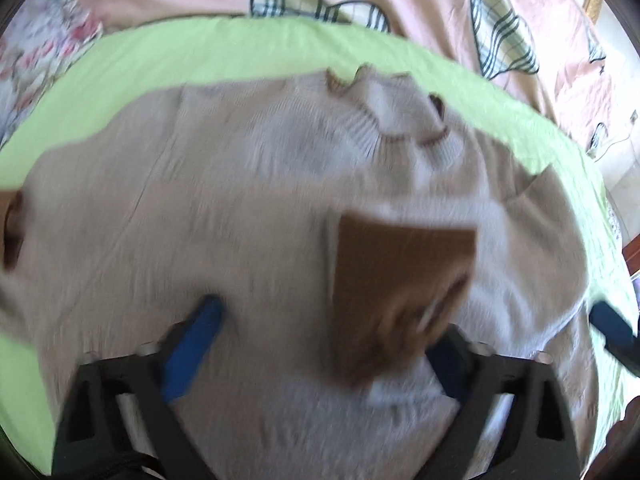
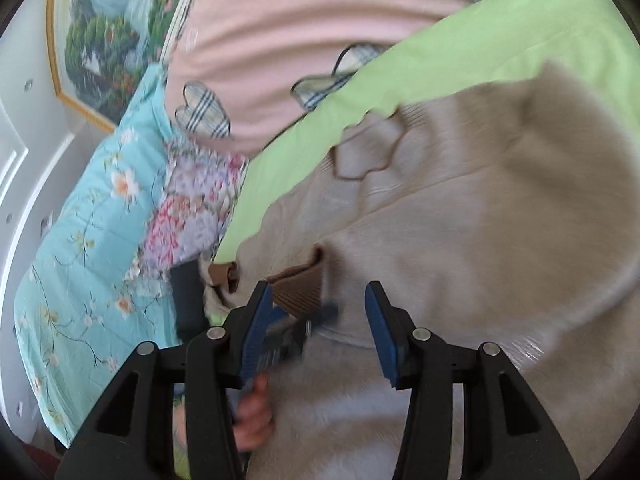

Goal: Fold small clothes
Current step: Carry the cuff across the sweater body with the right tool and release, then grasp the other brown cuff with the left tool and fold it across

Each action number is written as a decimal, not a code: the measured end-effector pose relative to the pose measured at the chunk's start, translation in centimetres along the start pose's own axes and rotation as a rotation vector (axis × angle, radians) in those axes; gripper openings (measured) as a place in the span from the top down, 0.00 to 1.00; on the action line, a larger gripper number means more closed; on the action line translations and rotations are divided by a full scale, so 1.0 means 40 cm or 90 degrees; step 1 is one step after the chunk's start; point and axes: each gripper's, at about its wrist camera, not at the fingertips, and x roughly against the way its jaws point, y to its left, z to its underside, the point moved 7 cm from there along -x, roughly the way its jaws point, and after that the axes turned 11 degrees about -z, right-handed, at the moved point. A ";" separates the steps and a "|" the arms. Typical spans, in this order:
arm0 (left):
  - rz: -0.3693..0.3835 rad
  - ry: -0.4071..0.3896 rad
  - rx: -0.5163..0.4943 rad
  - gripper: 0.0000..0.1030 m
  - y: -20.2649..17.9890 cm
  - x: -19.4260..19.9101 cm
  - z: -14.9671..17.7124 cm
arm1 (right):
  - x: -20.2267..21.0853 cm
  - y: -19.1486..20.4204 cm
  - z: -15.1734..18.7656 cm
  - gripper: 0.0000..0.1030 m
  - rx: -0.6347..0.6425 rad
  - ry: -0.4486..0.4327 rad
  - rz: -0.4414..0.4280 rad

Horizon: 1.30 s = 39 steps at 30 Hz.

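Observation:
A small beige knit sweater with a scalloped collar lies on a light green sheet. One sleeve is folded in over the body, and its brown cuff lies between my left gripper's fingers. My left gripper is open just above the sweater; its right finger is partly hidden by the cuff. In the right wrist view the sweater fills the right side. My right gripper is open and empty above it, next to the brown cuff. The left gripper and the hand holding it show between the right fingers.
A pink blanket with plaid hearts lies beyond the green sheet. A turquoise floral quilt and patchwork fabric lie to the left. A framed picture hangs on the wall. The right gripper's finger shows at the right edge.

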 end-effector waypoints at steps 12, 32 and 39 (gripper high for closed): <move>0.029 -0.014 0.080 0.89 0.166 0.038 0.019 | 0.175 -0.097 -0.011 0.52 -0.013 -0.073 0.097; 0.025 -0.070 0.046 0.92 0.181 0.088 0.024 | 0.115 -0.350 -0.213 0.92 0.078 0.025 0.344; -0.025 -0.052 0.066 0.71 0.240 0.092 0.065 | 0.154 -0.330 -0.175 0.75 0.052 0.006 0.351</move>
